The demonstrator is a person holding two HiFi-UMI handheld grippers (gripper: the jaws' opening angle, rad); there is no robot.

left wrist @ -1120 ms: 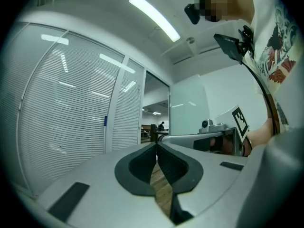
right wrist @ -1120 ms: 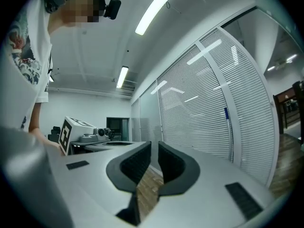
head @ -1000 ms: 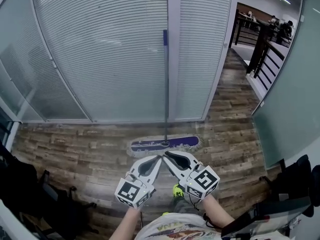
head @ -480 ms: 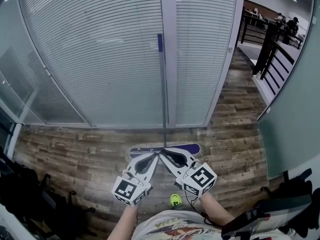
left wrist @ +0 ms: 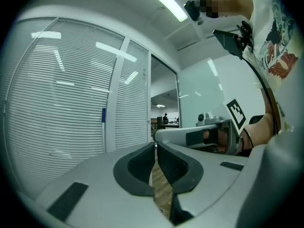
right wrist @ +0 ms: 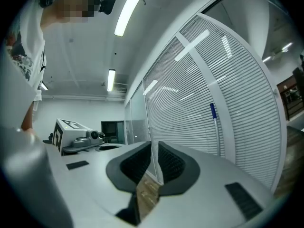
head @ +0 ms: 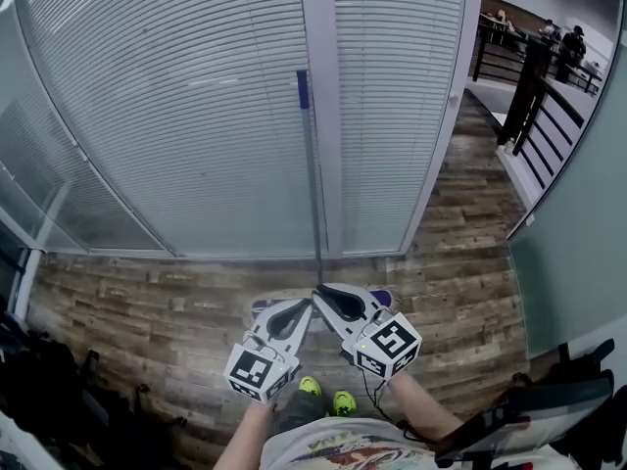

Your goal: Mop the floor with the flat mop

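The mop head (head: 258,307) is mostly hidden under the tips of the left gripper (head: 312,306) and right gripper (head: 320,292), as is the foot of the pole (head: 310,184). People (head: 573,39) far beyond the right gripper are too small to tell; dark gear (head: 39,390) left of the left gripper is cut off.

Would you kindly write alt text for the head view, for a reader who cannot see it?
The left tongs and right tongs, both shut and empty, point at a flat mop standing against a blind-covered glass wall, its head on the wooden floor.
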